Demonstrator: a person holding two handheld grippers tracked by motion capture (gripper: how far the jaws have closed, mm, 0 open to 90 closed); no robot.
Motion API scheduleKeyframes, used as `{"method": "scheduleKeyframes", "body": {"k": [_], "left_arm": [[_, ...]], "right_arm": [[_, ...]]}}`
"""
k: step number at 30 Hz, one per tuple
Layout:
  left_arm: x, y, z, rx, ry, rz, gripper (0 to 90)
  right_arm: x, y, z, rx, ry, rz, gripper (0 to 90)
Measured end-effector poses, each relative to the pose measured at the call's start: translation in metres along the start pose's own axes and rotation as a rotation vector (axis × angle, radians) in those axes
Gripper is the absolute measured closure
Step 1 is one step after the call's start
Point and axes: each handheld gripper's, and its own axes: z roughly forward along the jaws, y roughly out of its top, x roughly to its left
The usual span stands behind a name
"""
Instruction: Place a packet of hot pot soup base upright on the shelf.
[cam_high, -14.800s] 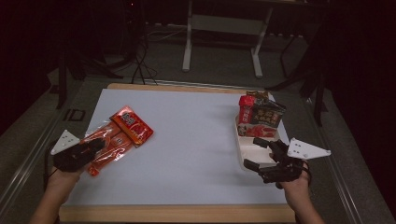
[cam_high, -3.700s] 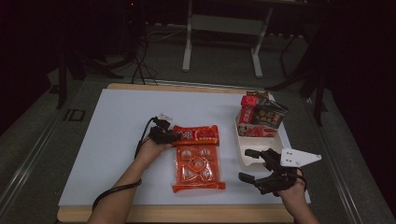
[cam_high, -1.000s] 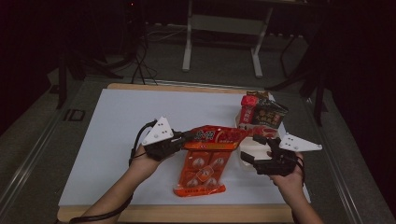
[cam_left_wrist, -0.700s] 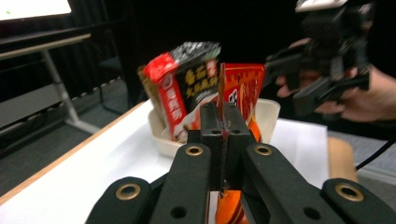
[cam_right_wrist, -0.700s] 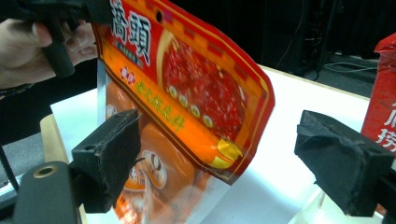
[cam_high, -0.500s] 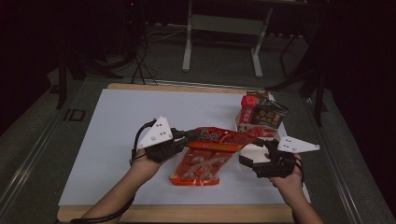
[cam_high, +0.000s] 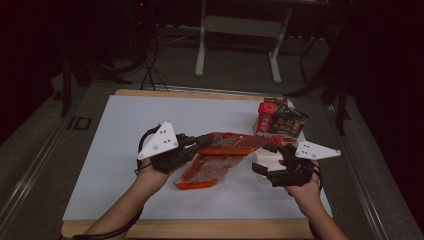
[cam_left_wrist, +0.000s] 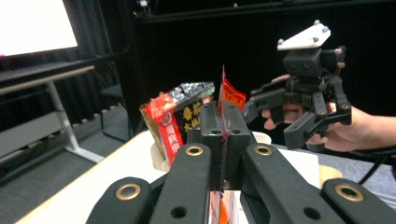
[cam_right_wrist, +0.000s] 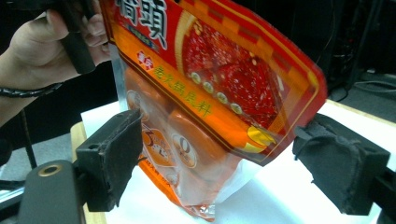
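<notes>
The red-and-orange snack pouch (cam_high: 220, 152) hangs lifted above the white desk (cam_high: 115, 130), its top edge pinched in the clamped left tongs (cam_left_wrist: 223, 123). The right tongs (cam_right_wrist: 233, 158) gape wide around its lower corner, not pressing.

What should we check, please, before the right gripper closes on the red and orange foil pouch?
1. Left gripper shut on the red and orange foil pouch: ok.
2. Pouch lifted off the white table mat: mostly, but whether its lower end still touches, cannot tell.
3. Right gripper open: ok.
4. Pouch's corner between the right gripper's pads: ok, in the right gripper view.
5. Pads touching the pouch: not ok, gaps on both sides.
6. Room beside the upright snack packets in the pale tray: cannot tell.
</notes>
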Motion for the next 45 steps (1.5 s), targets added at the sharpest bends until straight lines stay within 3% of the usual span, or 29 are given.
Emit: {"method": "scheduleKeyframes", "body": {"k": [10, 12, 13, 14, 16, 19, 21, 22, 24, 27, 28, 36, 39, 41, 43, 44, 45], "left_arm": [[-0.004, 0.007, -0.001, -0.03, -0.015, 0.001, 90.0], [-0.005, 0.008, 0.0, -0.031, -0.014, 0.007, 90.0], [-0.007, 0.009, 0.0, -0.033, -0.025, -0.005, 90.0], [-0.007, 0.009, 0.0, -0.033, -0.025, -0.005, 90.0], [-0.007, 0.009, 0.001, -0.034, -0.025, 0.001, 90.0], [-0.006, 0.009, 0.0, -0.041, -0.026, -0.011, 90.0], [-0.005, 0.009, -0.001, -0.043, -0.023, -0.018, 90.0], [-0.003, 0.008, -0.002, -0.045, -0.022, -0.031, 90.0], [0.0, 0.007, -0.004, -0.047, -0.019, -0.044, 90.0], [0.002, 0.007, -0.005, -0.054, -0.024, -0.056, 90.0], [0.007, 0.007, -0.009, -0.067, -0.041, -0.088, 90.0], [0.016, 0.01, -0.013, -0.089, -0.059, -0.091, 90.0], [0.016, 0.01, -0.014, -0.094, -0.061, -0.096, 89.0], [0.019, 0.008, -0.013, -0.104, -0.071, -0.123, 83.8], [0.019, 0.007, -0.012, -0.103, -0.067, -0.125, 77.5], [0.019, 0.007, -0.012, -0.103, -0.067, -0.125, 73.0], [0.017, 0.008, -0.012, -0.099, -0.045, -0.108, 62.3]], "right_arm": [[-0.001, 0.006, 0.01, -0.02, 0.003, -0.005, 21.1], [0.0, 0.009, 0.011, -0.046, 0.02, -0.007, 33.9], [0.0, 0.01, 0.01, -0.042, 0.033, -0.016, 44.5], [0.0, 0.01, 0.01, -0.042, 0.033, -0.016, 44.5], [0.002, 0.012, 0.01, -0.033, 0.038, -0.038, 61.3], [0.002, 0.014, 0.008, -0.033, 0.092, -0.031, 77.9], [0.002, 0.014, 0.008, -0.033, 0.092, -0.031, 77.9], [0.005, 0.017, 0.008, -0.01, 0.111, -0.056, 89.5], [0.009, 0.02, 0.008, 0.012, 0.11, -0.077, 90.0], [0.01, 0.024, 0.007, 0.009, 0.129, -0.056, 90.0], [0.017, 0.033, 0.002, 0.0, 0.105, -0.091, 90.0], [0.026, 0.063, -0.006, 0.022, 0.113, -0.147, 90.0], [0.027, 0.065, -0.007, 0.021, 0.112, -0.148, 90.0], [0.027, 0.074, -0.008, 0.022, 0.103, -0.151, 90.0], [0.026, 0.079, -0.009, 0.025, 0.086, -0.151, 90.0], [0.026, 0.079, -0.009, 0.025, 0.086, -0.151, 90.0], [0.025, 0.084, -0.011, 0.021, 0.066, -0.148, 90.0]]}}
